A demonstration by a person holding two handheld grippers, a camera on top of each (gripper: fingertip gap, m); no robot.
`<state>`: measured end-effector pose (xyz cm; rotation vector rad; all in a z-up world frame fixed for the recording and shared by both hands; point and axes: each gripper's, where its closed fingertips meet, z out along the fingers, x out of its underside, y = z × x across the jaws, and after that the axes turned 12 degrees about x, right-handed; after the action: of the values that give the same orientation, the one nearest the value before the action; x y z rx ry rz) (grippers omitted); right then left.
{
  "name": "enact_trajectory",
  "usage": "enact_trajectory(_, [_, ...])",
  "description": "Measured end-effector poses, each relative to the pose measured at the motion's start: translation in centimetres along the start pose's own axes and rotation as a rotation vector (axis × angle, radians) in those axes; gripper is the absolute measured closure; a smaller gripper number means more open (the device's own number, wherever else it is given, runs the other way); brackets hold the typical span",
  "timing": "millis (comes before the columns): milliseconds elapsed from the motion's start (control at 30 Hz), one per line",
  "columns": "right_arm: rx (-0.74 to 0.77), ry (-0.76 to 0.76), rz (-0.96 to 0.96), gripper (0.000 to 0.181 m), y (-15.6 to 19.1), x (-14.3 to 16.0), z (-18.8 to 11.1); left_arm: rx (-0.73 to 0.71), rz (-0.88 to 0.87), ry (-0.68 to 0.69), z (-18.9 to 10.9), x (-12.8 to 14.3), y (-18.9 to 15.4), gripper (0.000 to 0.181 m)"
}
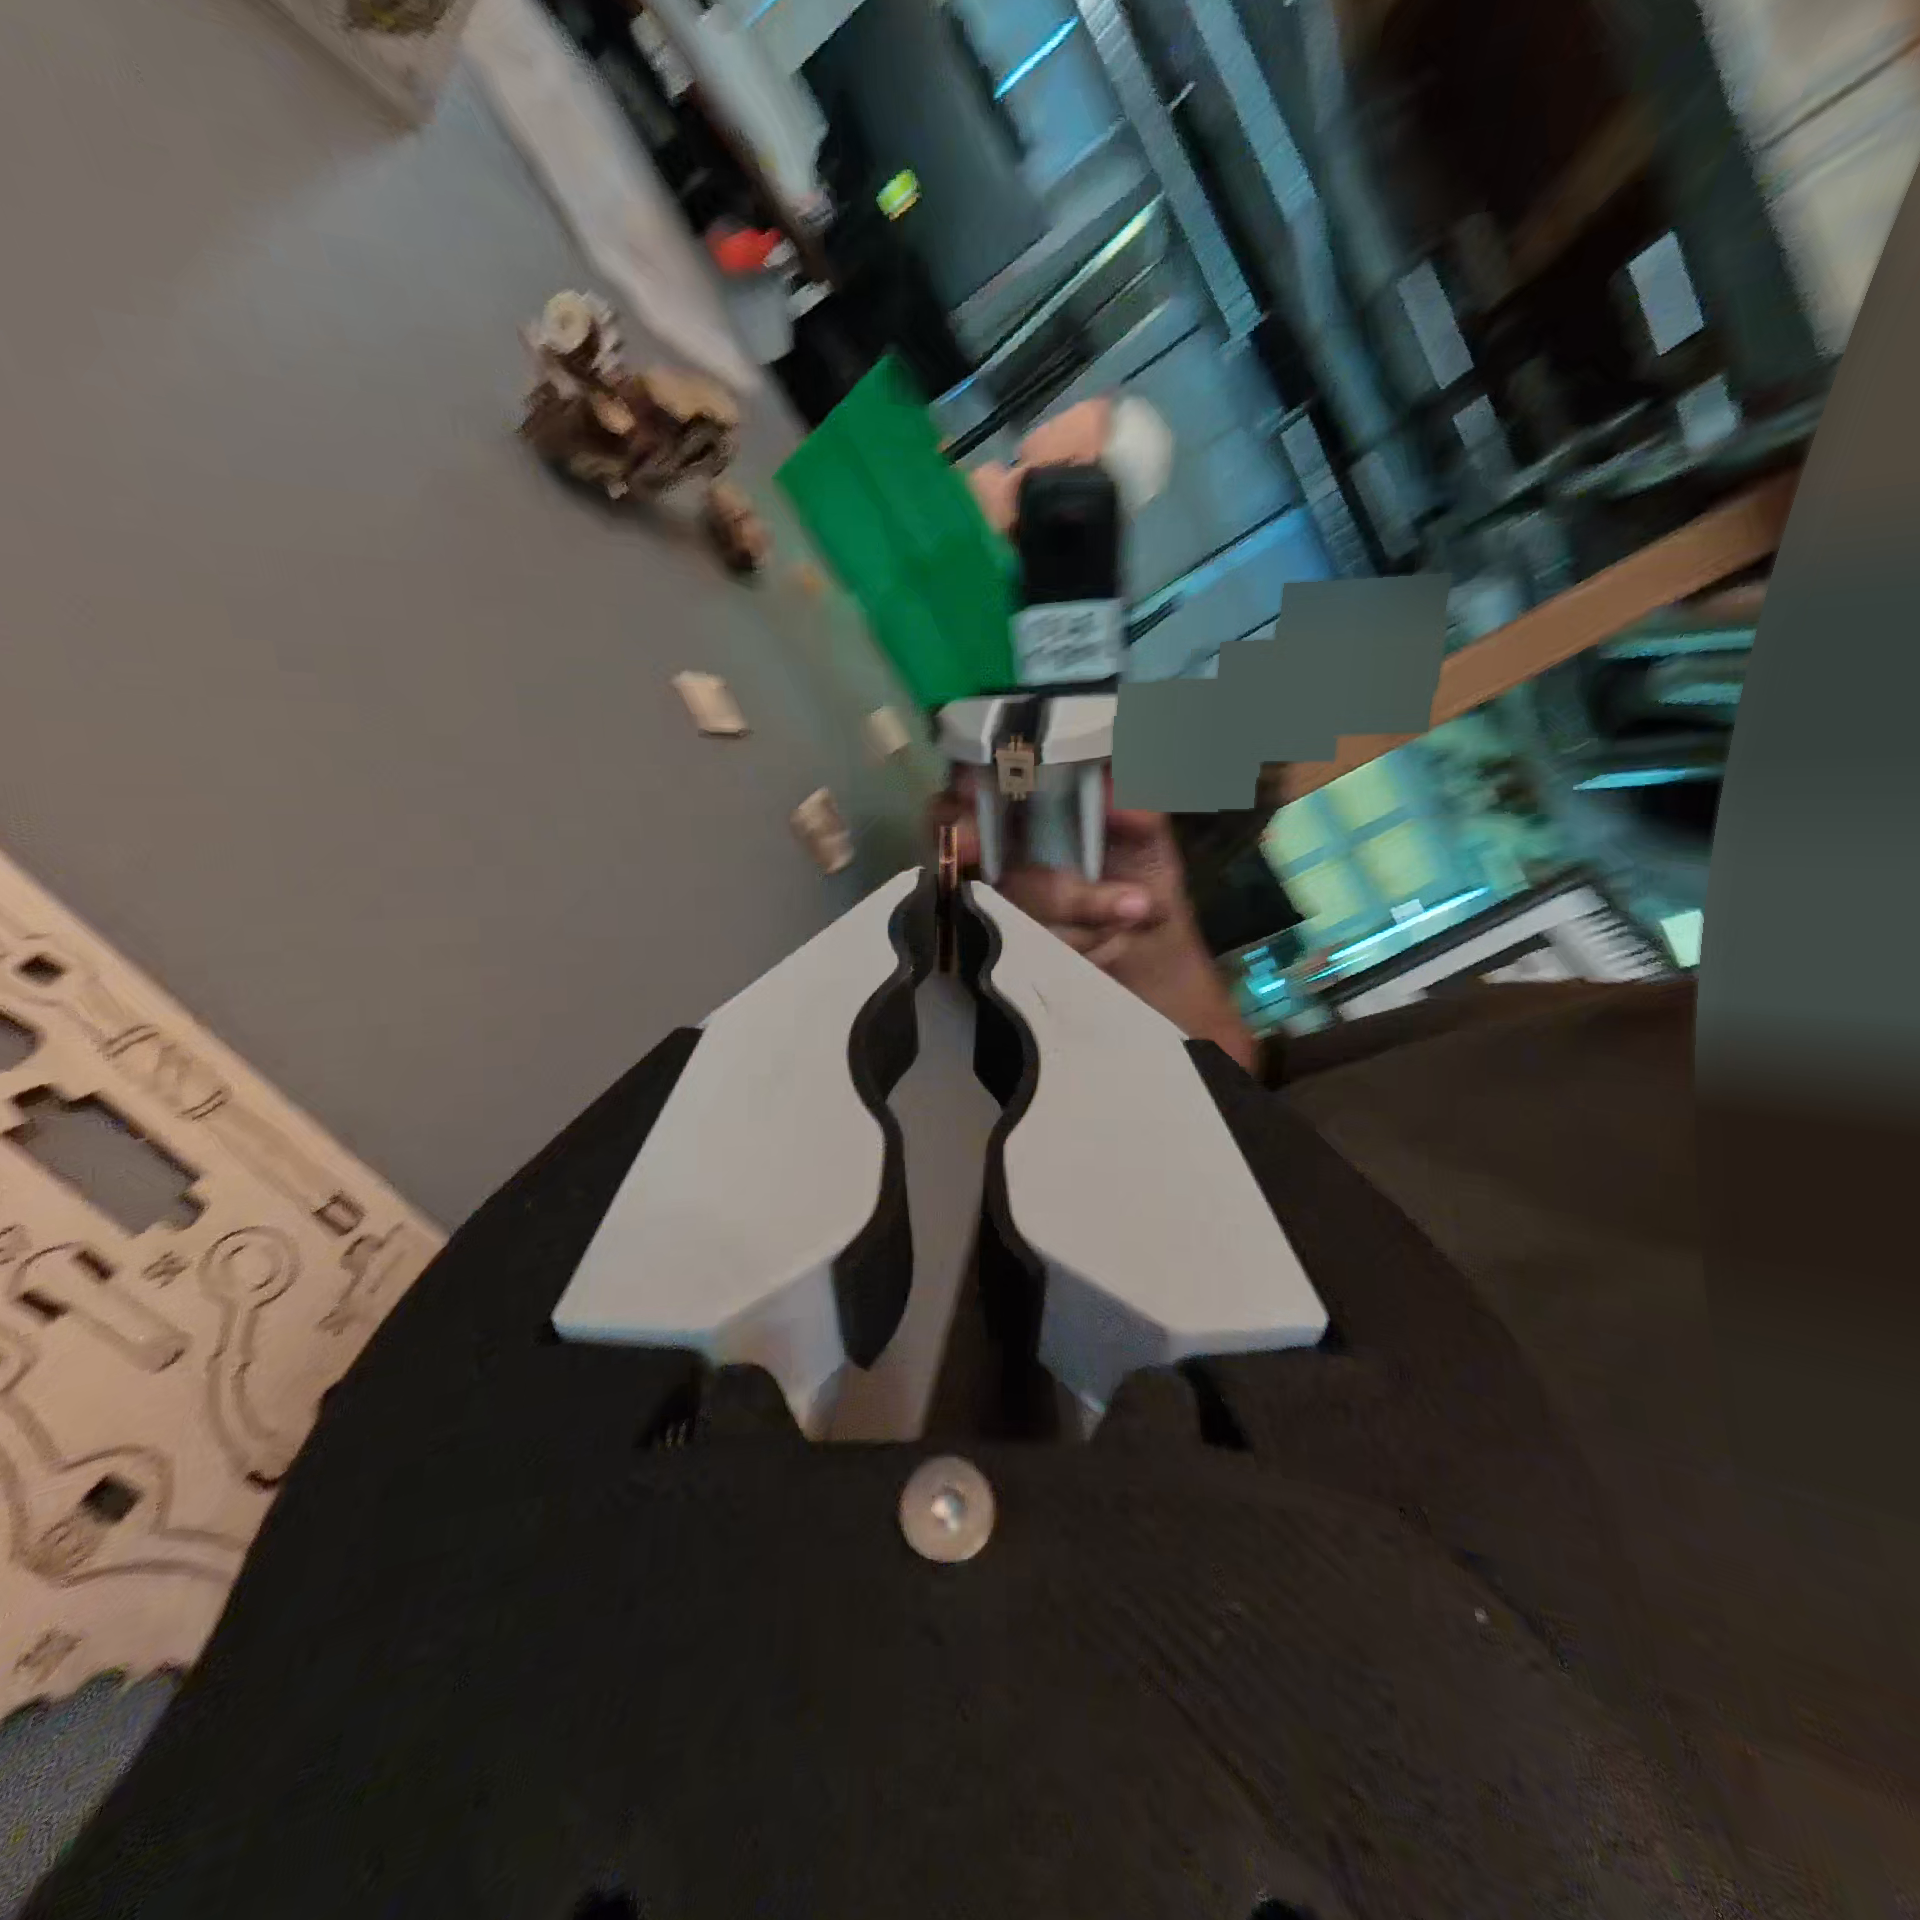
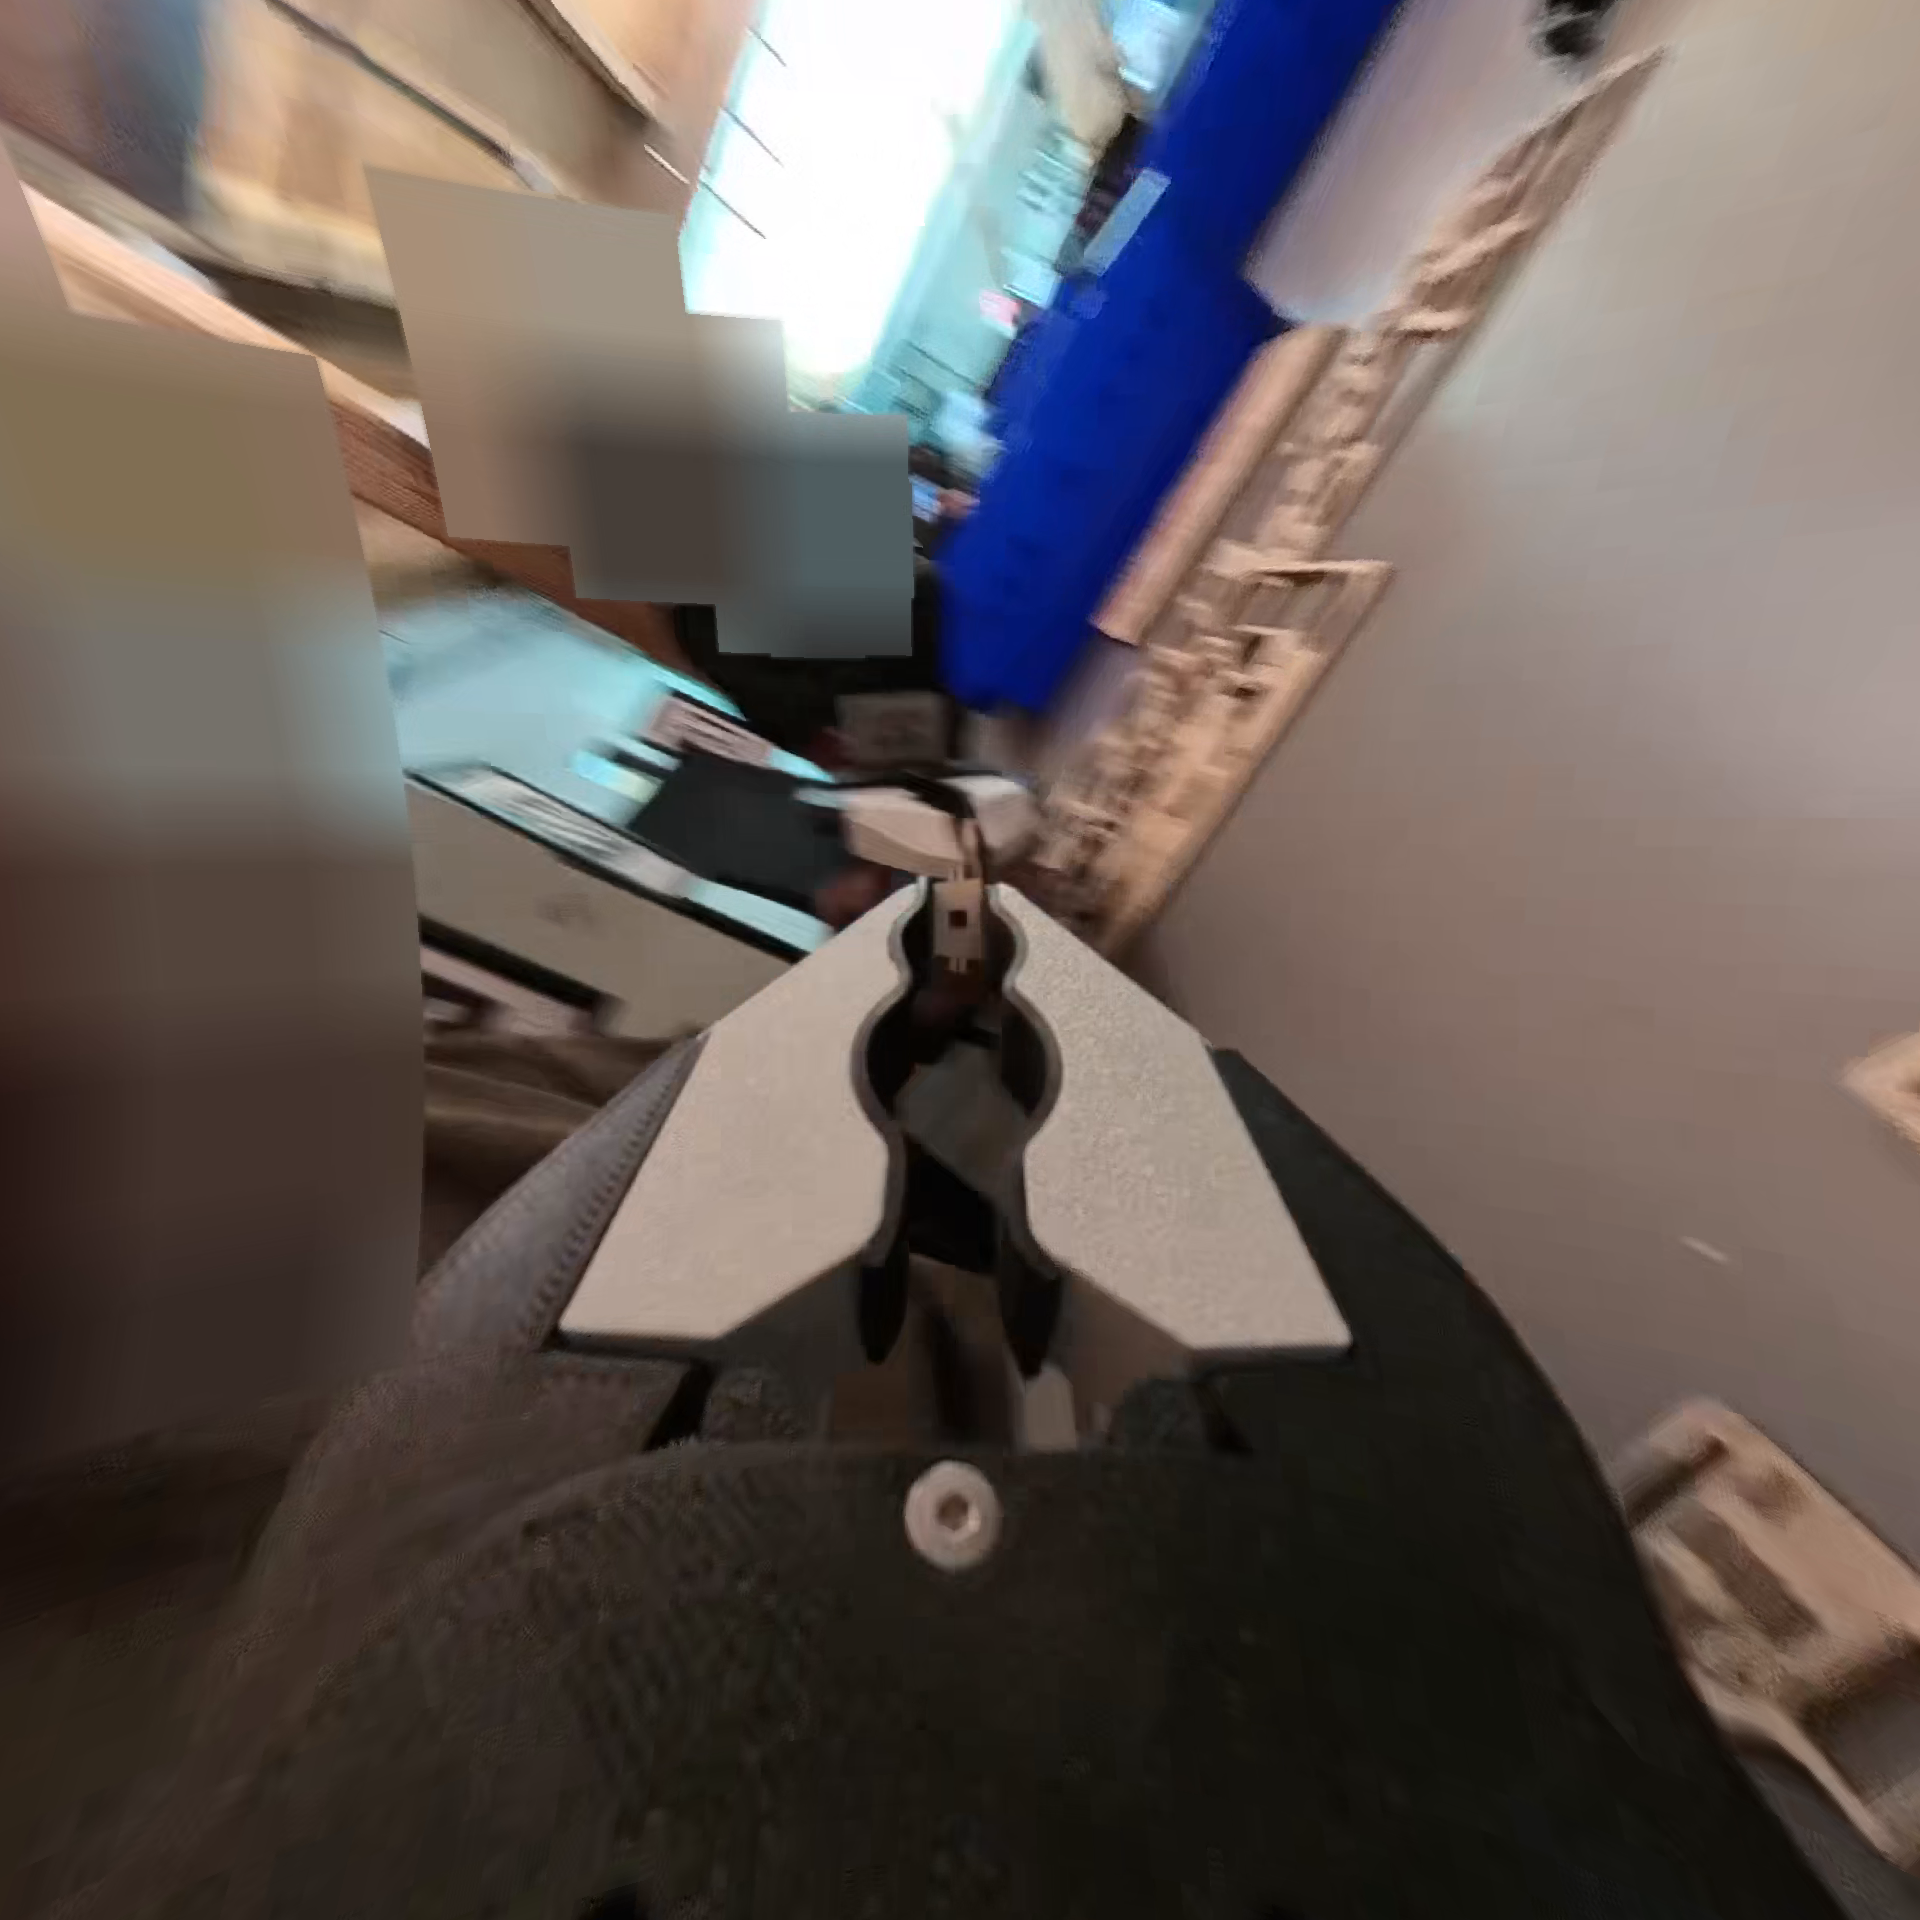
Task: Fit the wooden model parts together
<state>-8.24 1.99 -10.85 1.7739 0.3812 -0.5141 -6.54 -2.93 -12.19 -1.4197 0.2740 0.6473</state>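
My left gripper (image 1: pixel 948 883) is shut on a thin flat wooden part (image 1: pixel 948 914), seen edge-on between its tips. My right gripper (image 2: pixel 958 896) is shut on a small pale wooden part with a square hole (image 2: pixel 958 925). Both are held in the air, facing each other, tips close but apart. In the left wrist view the right gripper (image 1: pixel 1023 774) shows ahead with its small part (image 1: pixel 1015 774). In the right wrist view the left gripper (image 2: pixel 935 821) shows ahead. A partly built wooden model (image 1: pixel 613 410) stands on the grey table.
A laser-cut wooden sheet (image 1: pixel 125 1299) lies at the lower left. Loose small wooden parts (image 1: pixel 710 703) are scattered on the grey table (image 1: pixel 312 675). A green board (image 1: pixel 894 520) stands behind. More cut sheets (image 2: pixel 1247 644) and a blue object (image 2: pixel 1122 416) show in the right wrist view. The tips of one gripper are about 6 centimeters away from the tips of the other. The partly built wooden model (image 1: pixel 613 410) is about 20 centimeters from my right fingertips.
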Motion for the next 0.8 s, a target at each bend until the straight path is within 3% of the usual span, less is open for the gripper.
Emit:
enact_trajectory(133, [0.274, 0.064, -0.296, 0.174, -2.6, 2.2, -0.4, -0.191, 0.067, 0.187, 0.5, 3.0, 2.5, 0.181])
enact_trajectory(267, [0.335, 0.139, -0.395, 0.174, -3.3, 4.4, -0.1, -0.152, 0.065, 0.216, 1.9, 3.9, 1.9, 0.180])
enact_trajectory(567, [0.592, 0.303, -0.901, 0.173, -5.6, 7.3, 1.0, -0.170, 0.031, 0.243, 1.7, 4.5, 2.6, 0.180])
enact_trajectory(800, [0.581, 0.316, -0.935, 0.173, -5.4, 7.9, 1.5, -0.297, 0.127, 0.387, 1.8, 6.6, 3.8, 0.180])
